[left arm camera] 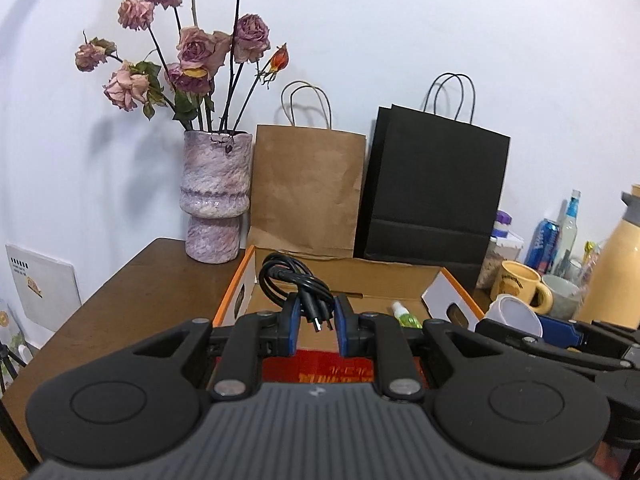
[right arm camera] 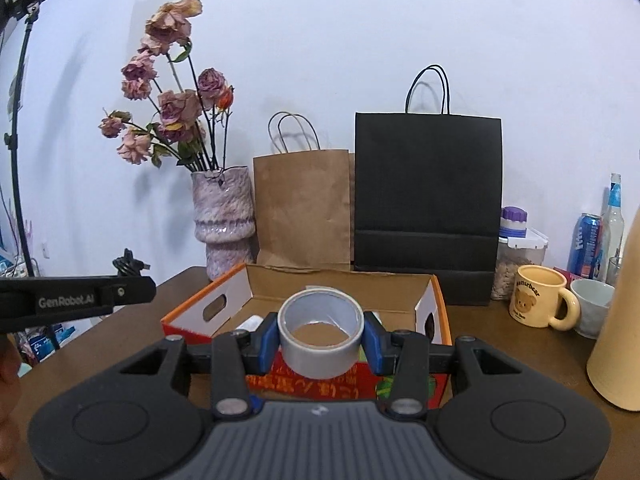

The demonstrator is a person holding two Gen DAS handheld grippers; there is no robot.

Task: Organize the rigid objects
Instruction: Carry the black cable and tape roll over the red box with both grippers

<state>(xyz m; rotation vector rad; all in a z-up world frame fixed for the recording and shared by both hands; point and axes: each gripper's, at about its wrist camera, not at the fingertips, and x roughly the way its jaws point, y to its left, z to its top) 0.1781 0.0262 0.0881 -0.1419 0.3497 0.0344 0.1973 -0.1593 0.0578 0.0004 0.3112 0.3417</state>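
Left gripper [left arm camera: 316,322], side marked "GenRobot.AI", clamped on coiled black cable [left arm camera: 298,282]; right gripper [right arm camera: 321,338] gripping grey tape roll [right arm camera: 320,332] above orange box [right arm camera: 438,300]; yellow bear mug [right arm camera: 538,300] lettering unreadable.

Dark brown wooden table [right arm camera: 500,344], seen from two wrist views. Standing directly on it, from left to right along the wall: a mottled pink-and-purple ceramic vase [right arm camera: 223,216] of dried roses; a brown paper carrier bag [right arm camera: 302,208]; a black paper carrier bag [right arm camera: 428,200]; a clear plastic jar with a purple lid [right arm camera: 516,248]; a blue drinks can [right arm camera: 585,244]; a clear glass bottle [right arm camera: 614,220]. Nearer: an open orange-edged cardboard box [right arm camera: 332,292], a cream bear-printed mug [right arm camera: 538,300], a pale grey cup [right arm camera: 592,304].
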